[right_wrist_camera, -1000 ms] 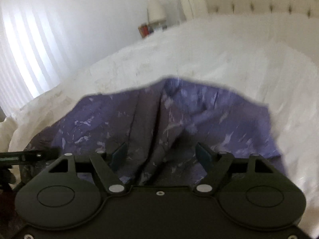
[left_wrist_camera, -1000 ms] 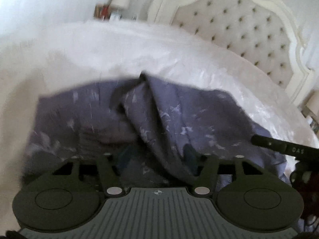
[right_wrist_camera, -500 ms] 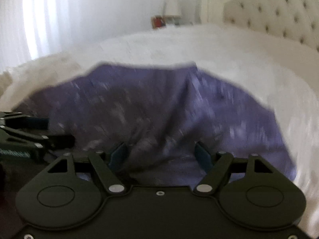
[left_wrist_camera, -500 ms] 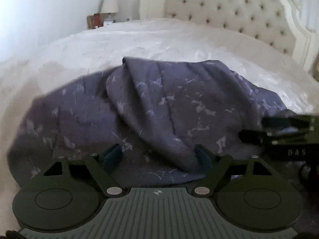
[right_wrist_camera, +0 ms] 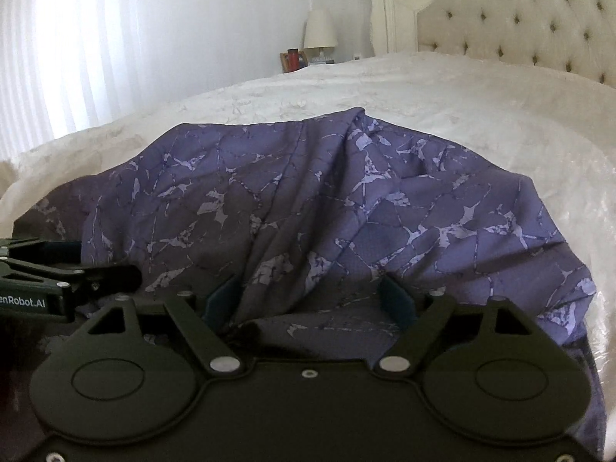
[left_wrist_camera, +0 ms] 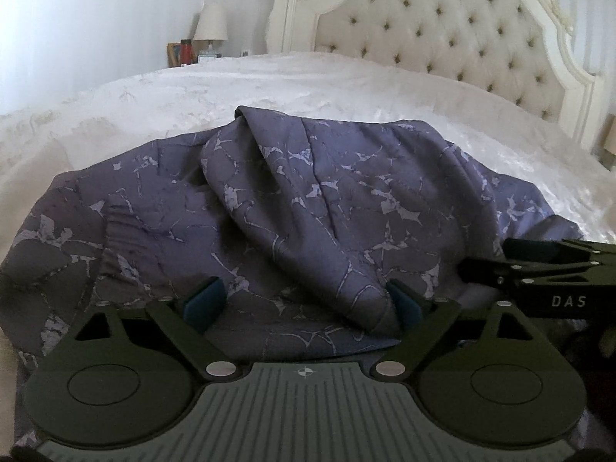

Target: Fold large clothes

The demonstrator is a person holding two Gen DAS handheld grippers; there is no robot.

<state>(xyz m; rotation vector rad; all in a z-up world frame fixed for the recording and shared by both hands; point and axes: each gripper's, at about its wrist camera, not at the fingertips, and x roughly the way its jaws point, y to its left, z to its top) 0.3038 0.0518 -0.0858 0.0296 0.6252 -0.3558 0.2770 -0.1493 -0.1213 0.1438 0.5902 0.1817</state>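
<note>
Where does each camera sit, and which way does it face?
Left wrist: on the left gripper, low over the purple patterned garment, facing the tufted headboard; its open fingers show, with the right gripper at the right edge.
Right wrist: on the right gripper, facing up the bed toward the curtain; its open fingers show, the left gripper at the left edge.
Shared: garment, white bedspread, lamp, headboard.
</note>
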